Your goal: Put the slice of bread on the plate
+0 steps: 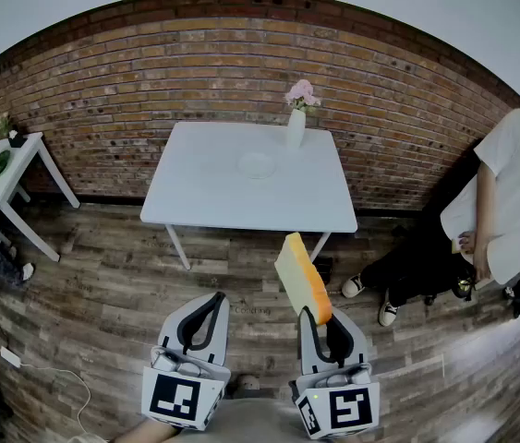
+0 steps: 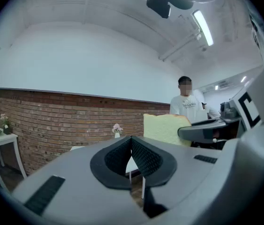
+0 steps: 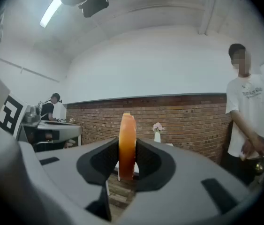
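Orange-crusted, the one slice of bread (image 1: 298, 275) stands on edge, pinched in the right gripper (image 1: 318, 319), well apart from the single plate (image 1: 257, 164) on the white table (image 1: 232, 197), where one vase (image 1: 296, 127) of pink flowers stands near it. The left gripper (image 1: 209, 305) has its jaws pressed together on nothing. The shirt print on the person (image 1: 509, 183) at right is too small to read. A second, smaller side table (image 1: 10, 169) stands at left.
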{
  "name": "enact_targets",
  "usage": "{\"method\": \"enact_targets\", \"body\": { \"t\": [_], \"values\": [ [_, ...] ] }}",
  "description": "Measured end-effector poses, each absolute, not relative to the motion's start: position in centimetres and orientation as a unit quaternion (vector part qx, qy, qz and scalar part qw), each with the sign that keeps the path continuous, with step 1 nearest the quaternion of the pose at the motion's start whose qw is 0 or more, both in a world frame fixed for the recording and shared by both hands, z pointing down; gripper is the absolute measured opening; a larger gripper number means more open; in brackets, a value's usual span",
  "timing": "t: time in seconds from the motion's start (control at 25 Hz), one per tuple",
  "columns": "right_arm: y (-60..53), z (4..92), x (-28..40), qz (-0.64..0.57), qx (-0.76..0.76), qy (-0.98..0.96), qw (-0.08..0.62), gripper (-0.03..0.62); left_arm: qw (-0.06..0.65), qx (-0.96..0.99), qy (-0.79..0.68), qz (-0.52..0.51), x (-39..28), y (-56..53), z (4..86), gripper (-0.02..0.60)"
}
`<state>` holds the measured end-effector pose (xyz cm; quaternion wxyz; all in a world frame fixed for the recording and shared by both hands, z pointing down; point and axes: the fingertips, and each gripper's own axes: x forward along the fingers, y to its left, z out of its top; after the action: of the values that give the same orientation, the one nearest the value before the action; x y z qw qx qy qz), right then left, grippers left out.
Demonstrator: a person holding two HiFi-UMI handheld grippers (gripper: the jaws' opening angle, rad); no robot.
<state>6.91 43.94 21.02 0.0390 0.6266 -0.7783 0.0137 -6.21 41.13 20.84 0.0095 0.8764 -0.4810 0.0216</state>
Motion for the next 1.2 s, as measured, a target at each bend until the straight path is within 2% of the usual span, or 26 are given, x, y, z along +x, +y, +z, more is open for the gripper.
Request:
{"method": "enact_targets", "body": {
  "t": [1.2],
  "values": [
    [40.9,22.4,11.1,0.028,0.610,-0.791,0.027,0.098,0.000,0.855,-0.518,0.027,-3.7,38.6,21.5,0.009]
  ]
}}
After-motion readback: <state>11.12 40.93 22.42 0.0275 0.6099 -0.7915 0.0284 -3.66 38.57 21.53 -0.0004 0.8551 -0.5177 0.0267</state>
